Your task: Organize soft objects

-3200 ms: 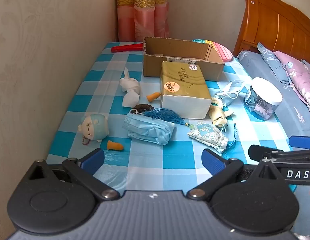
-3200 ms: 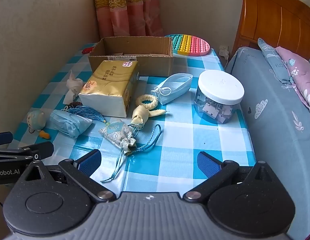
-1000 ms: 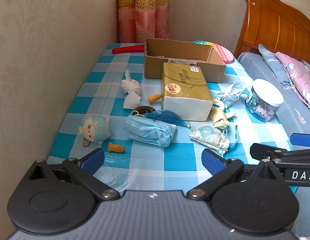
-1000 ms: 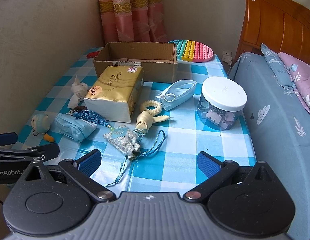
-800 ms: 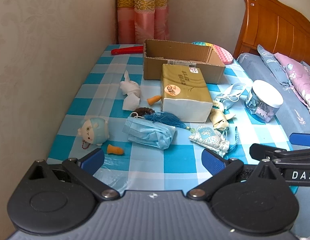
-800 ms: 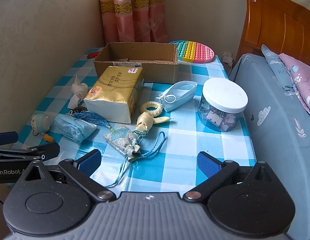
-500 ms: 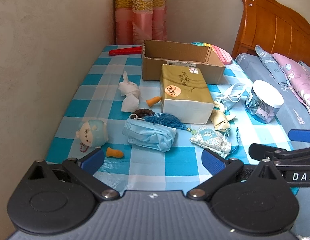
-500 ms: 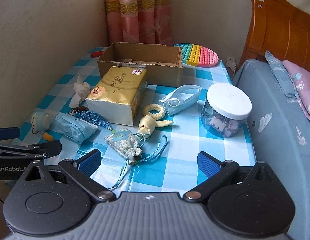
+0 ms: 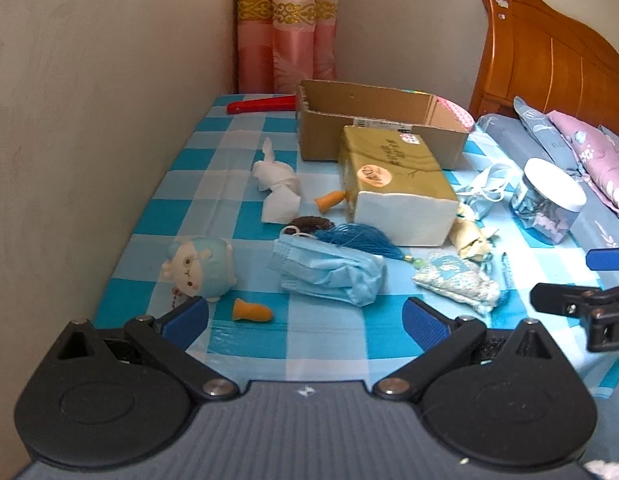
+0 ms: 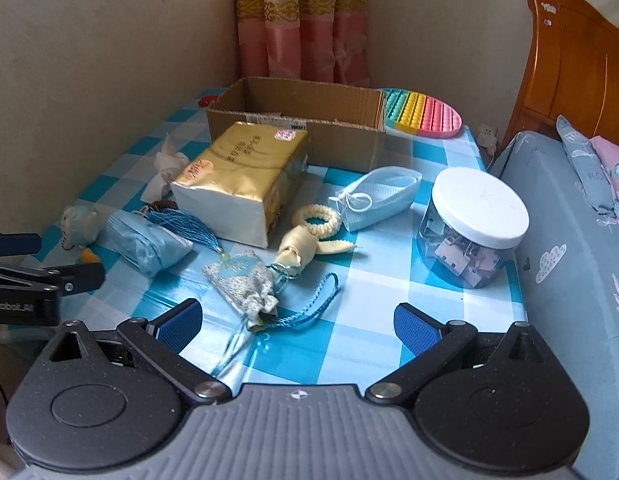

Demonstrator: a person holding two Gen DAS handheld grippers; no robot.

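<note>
Centrally, soft items lie scattered on the blue-checked tablecloth [image 9: 245,152]: a crumpled blue face mask [image 9: 329,270] at frame centre, a round pale-blue plush toy [image 9: 199,268] at left, a floral sachet [image 9: 455,280] at right. Behind them an open cardboard box [image 9: 373,128] sits at upper centre. Left gripper [image 9: 305,316] and right gripper [image 10: 297,322] both spread wide, holding nothing.

Both tongs — left [image 9: 305,316], right [image 10: 297,320] — have edged forward over the table [image 9: 329,340].
</note>
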